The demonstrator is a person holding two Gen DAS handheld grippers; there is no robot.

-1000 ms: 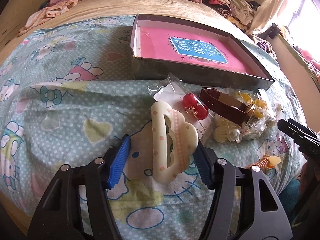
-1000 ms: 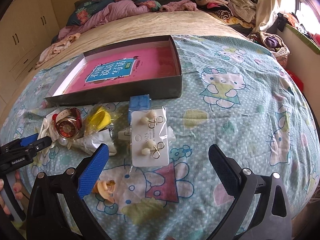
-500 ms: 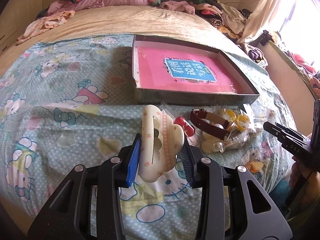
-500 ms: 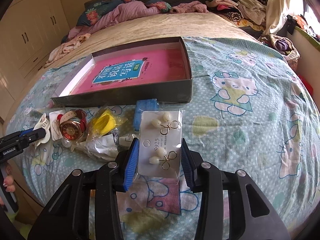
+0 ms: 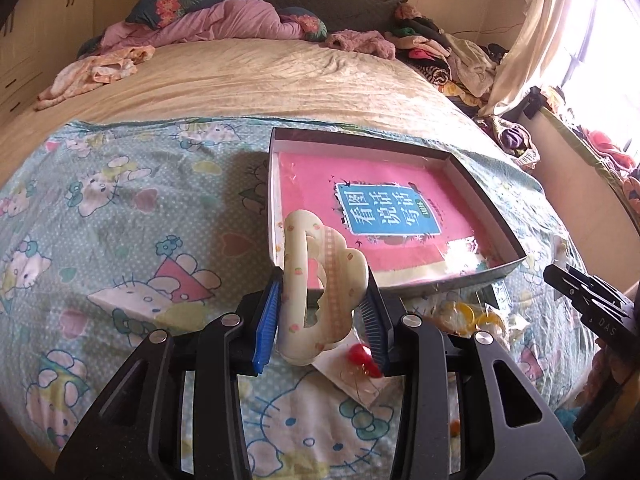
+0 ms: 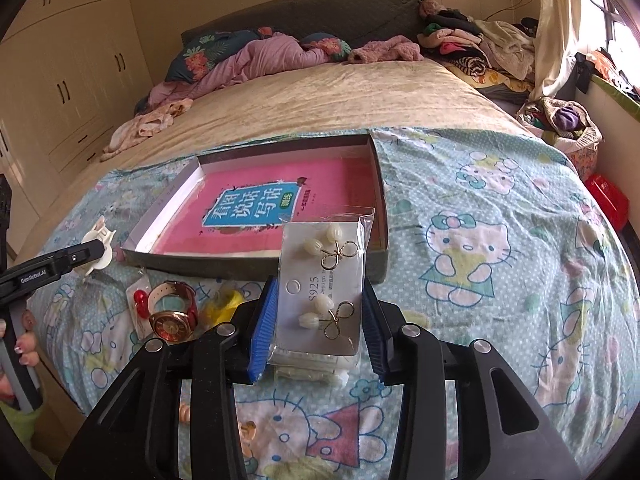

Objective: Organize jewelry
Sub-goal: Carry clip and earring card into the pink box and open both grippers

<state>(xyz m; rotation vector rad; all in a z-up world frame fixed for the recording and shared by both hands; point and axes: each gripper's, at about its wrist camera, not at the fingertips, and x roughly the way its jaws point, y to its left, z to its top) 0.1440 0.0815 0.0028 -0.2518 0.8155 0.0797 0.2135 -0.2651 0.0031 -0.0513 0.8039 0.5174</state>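
Barely begun: left gripper (image 5: 322, 316) clamped on hair claw (image 5: 320, 284), right gripper (image 6: 316, 320) on earring card (image 6: 322, 288); box (image 6: 256, 266) mid-frame held no jewelry; watch (image 6: 172, 314) lower left waiting.

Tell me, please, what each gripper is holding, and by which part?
Left gripper pinches the hair clip across its sides; right gripper pinches the earring card by its side edges.

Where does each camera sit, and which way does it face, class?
Left wrist: rides the left gripper, facing up the bed; its fingers clamp a cream plastic hair claw before the shallow grey box.
Right wrist: rides the right gripper, facing likewise; it clamps a bagged card of pearl earrings; the person's left hand shows at left.
Shared: the box with its pink book, and each view catches the other gripper.
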